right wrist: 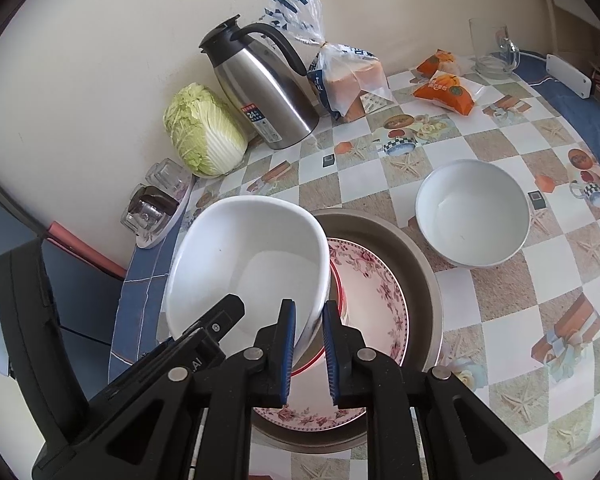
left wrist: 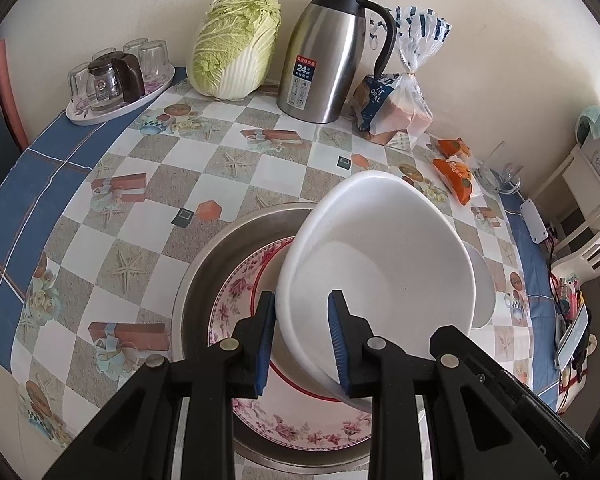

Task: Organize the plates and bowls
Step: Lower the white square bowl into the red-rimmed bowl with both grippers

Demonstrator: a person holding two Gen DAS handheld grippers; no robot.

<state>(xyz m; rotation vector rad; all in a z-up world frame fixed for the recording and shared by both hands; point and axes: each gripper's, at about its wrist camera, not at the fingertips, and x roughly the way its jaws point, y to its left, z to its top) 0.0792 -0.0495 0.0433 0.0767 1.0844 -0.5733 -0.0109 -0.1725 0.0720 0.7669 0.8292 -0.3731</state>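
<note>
Left gripper point(left wrist: 302, 340): blue pads pinching the near rim of a white bowl point(left wrist: 384, 256), wall between the pads
Right gripper point(right wrist: 309, 346): pads pinching the opposite rim of the same bowl
White bowl: held tilted by both grippers over a floral plate point(left wrist: 236, 300)
Floral plate: lies inside a metal basin point(left wrist: 196, 264) on the checked tablecloth point(left wrist: 148, 184)
Second white bowl point(right wrist: 473, 213): upright on the cloth, just beside the basin
Far edge, by the wall: napa cabbage point(left wrist: 236, 46), steel thermos jug point(left wrist: 328, 52), bagged bread point(left wrist: 400, 104), orange snack packets point(left wrist: 456, 176), tray of upturned glasses point(left wrist: 116, 80)
</note>
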